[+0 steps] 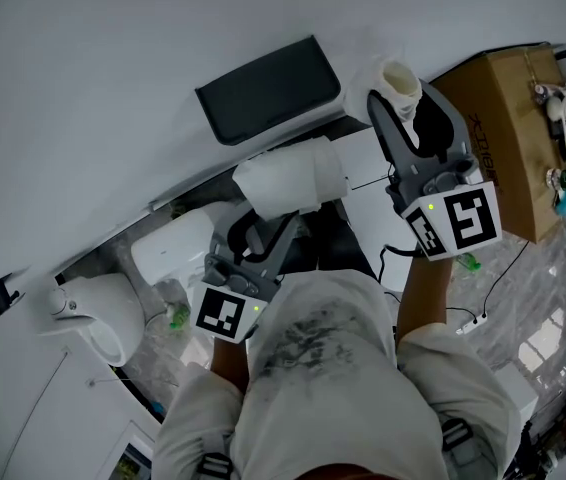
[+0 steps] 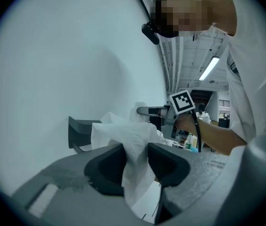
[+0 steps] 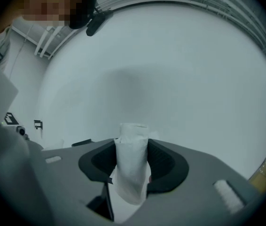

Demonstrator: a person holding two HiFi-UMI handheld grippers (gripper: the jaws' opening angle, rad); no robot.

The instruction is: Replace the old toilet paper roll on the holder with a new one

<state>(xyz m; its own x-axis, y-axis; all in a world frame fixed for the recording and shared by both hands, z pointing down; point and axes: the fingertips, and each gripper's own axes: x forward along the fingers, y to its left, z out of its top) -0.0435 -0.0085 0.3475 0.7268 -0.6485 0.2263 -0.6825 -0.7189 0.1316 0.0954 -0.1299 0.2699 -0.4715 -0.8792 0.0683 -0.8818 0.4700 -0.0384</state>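
Both grippers reach toward the wall point(image 1: 113, 68), each closed on a paper roll.
The left gripper point(image 1: 263, 230) tilts slightly down. Its jaws are part-closed on crumpled paper of the fat white roll point(image 1: 288, 183), which lies just past the tips, on the near side of the black holder point(image 1: 268, 88). The right gripper point(image 1: 413, 108), held level, pinches the thin roll point(image 1: 400, 81) upright between its pads, with the cardboard core showing. This roll is just right of the holder.
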